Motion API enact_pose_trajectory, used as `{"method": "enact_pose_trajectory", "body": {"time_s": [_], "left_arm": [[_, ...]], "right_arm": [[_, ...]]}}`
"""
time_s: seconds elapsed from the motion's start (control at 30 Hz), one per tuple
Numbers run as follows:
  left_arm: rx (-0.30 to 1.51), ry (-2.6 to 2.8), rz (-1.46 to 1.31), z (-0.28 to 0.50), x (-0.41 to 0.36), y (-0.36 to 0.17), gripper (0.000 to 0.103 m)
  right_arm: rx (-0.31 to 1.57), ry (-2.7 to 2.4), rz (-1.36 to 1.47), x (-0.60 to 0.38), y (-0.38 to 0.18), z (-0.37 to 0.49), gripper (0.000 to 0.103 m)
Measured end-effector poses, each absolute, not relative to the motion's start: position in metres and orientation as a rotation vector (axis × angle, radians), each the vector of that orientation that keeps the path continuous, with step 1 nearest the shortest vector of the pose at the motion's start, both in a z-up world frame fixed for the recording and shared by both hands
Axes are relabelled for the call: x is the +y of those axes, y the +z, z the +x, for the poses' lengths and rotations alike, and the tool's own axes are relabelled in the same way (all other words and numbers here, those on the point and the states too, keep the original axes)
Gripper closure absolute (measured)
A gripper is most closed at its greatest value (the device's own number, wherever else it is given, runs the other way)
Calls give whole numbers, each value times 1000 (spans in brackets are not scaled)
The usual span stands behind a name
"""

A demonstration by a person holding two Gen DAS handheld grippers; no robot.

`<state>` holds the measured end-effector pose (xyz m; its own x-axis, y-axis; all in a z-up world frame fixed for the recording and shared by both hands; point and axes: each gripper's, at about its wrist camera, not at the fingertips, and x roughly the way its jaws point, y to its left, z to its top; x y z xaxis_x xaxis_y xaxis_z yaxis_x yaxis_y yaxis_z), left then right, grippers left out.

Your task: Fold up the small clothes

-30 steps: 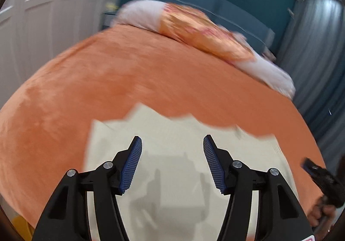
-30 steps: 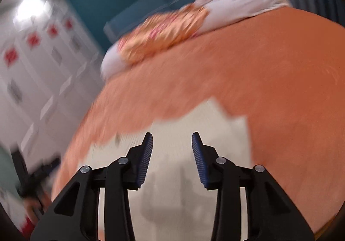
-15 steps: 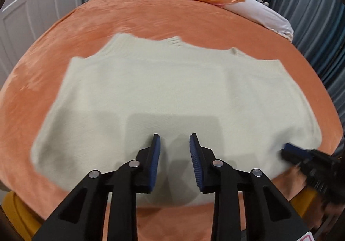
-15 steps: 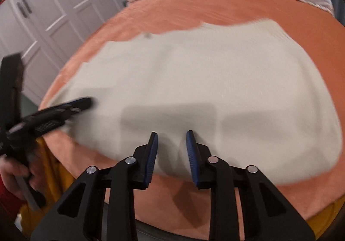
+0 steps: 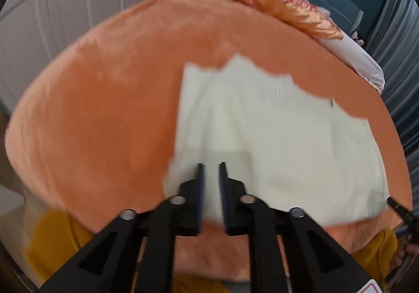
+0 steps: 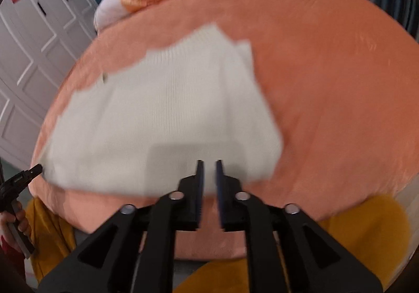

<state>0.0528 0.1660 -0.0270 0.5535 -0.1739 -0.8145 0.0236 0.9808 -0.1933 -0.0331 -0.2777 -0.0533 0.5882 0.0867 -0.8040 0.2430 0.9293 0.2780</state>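
we have the cream knit garment (image 5: 275,135) lying flat on the orange bedspread (image 5: 104,109), its hem at the bedspread's near edge and its neckline toward the far side, where the pillows (image 5: 288,4) lie. the left gripper (image 5: 211,169) sits over the garment's near left corner, jaws drawn in to a narrow slot; the frame is blurred and we cannot tell whether any fabric is pinched between the pads. the right gripper (image 6: 208,168) sits over the near right corner of the garment (image 6: 162,114) in the same narrow posture, and again we cannot say whether it grips cloth. we judge this to be the start of the first fold: both hem corners being taken. next move, as we read it: confirm a bite on each corner, then lift both together and carry the hem toward the neckline, keeping the edge level so the knit does not skew or drag on the plush bedspread.
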Motion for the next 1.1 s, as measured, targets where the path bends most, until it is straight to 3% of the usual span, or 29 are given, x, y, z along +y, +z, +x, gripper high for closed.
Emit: {"method": "enact_pose_trajectory", "body": {"time_s": [0.1,0.13,0.23,0.4,0.43,0.47,0.5,0.53,0.57,0.77,0.9,0.97,1.1], "left_arm": [[919,-145,-169,98,159,-8,52],[899,-159,-193,119,155,-4,37],[919,-183,-232,172,141,-15,35],[1105,-148,-303,231,132,-72,35],[1115,-153,-317,236,132,-82,37],[1108,-152,-312,235,131,-83,45],[1094,-154,-295,234,130,-83,55],[1083,-178,-283,233,129,-81,86],[1072,-209,-284,230,128,-76,94],[953,-198,-245,221,137,-43,95],[1065,-137,-228,232,142,-95,94],[1032,-115,-217,229,140,-96,93],[1003,-88,-196,223,133,-73,86]], "right_arm": [[840,-103,398,-294,-25,4,48],[815,-102,409,-299,-21,17,45],[774,-110,451,-313,-20,73,38],[899,-167,514,-330,-64,147,37],[941,-177,520,-330,-78,158,37],[964,-165,523,-331,-86,160,47],[982,-159,508,-326,-91,164,66],[978,-147,486,-323,-90,164,83],[956,-86,475,-316,-84,164,91],[688,-46,481,-320,-22,123,93],[855,-130,539,-343,-82,132,94],[915,-122,538,-340,-110,133,93],[891,-154,557,-337,-80,130,84]]}}
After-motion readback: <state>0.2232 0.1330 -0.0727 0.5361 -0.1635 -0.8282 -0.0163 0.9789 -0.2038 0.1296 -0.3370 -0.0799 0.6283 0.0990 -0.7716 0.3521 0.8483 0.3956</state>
